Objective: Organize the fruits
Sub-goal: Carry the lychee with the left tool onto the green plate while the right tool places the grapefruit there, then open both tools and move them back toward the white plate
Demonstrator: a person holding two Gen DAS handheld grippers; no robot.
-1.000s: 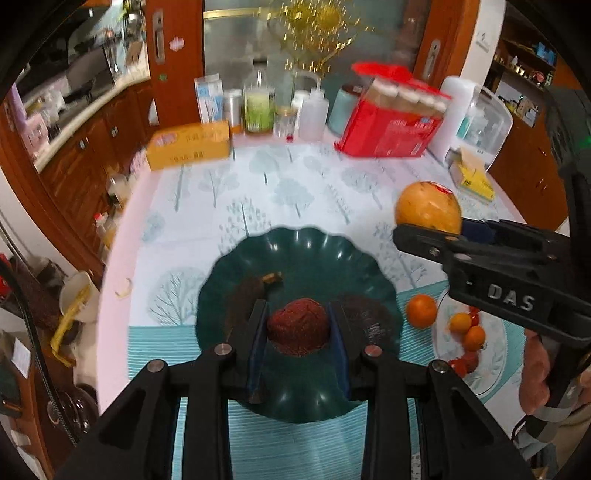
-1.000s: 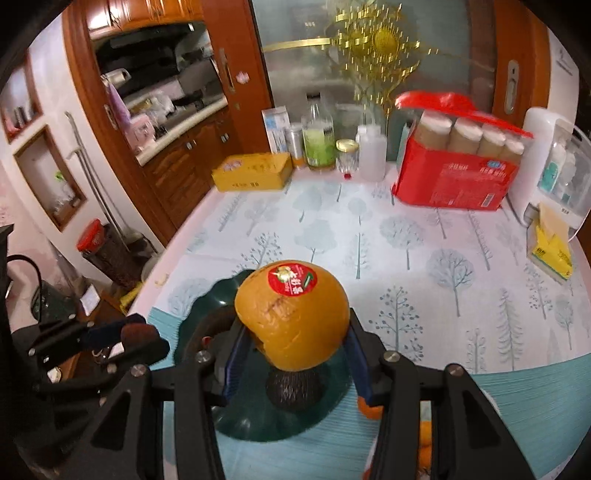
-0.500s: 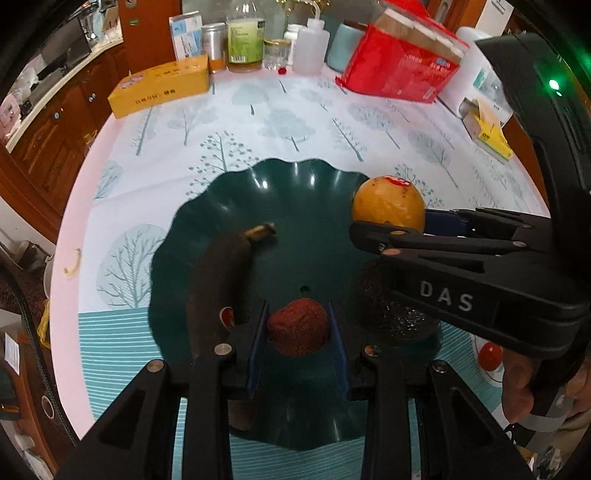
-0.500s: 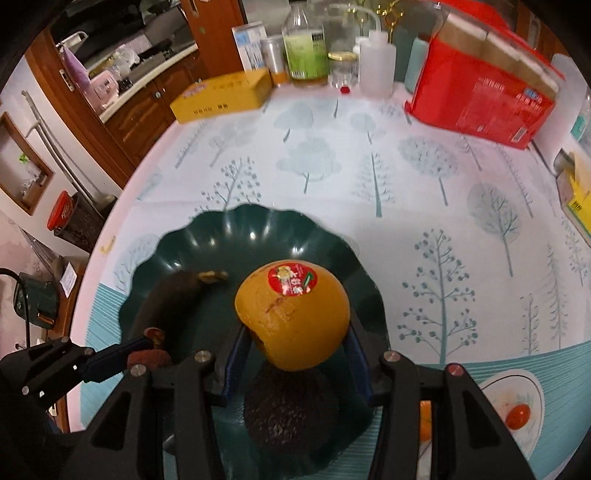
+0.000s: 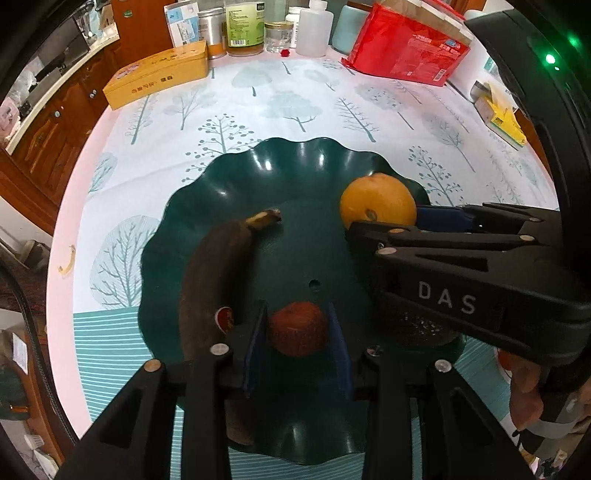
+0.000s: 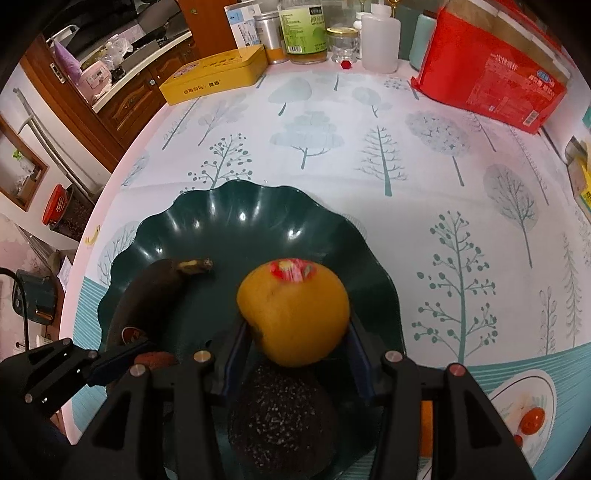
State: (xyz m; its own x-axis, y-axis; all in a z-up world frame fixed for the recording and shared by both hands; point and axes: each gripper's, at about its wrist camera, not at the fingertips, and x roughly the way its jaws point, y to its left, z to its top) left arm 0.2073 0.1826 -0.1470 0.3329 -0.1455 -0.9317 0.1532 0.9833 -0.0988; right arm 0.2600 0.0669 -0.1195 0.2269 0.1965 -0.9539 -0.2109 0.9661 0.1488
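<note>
A dark green scalloped plate (image 5: 295, 162) (image 6: 229, 221) sits near the table's front. On it lie a blackened banana (image 5: 214, 273) (image 6: 147, 295) and a dark avocado (image 6: 280, 417). My left gripper (image 5: 297, 332) is shut on a small reddish-brown fruit (image 5: 297, 328) low over the plate, beside the banana. My right gripper (image 6: 295, 332) is shut on a large orange (image 6: 293, 314) (image 5: 376, 201) with a red sticker, held over the plate's right side above the avocado.
A yellow box (image 5: 159, 77), bottles and jars (image 5: 243, 26) and a red package (image 5: 406, 48) line the table's far edge. A small white dish with small orange and red fruits (image 6: 528, 417) sits right of the plate. Cabinets stand to the left.
Both grippers have come lower and closer over the green plate, each holding its fruit. The orange has tilted forward, its sticker now facing away.
</note>
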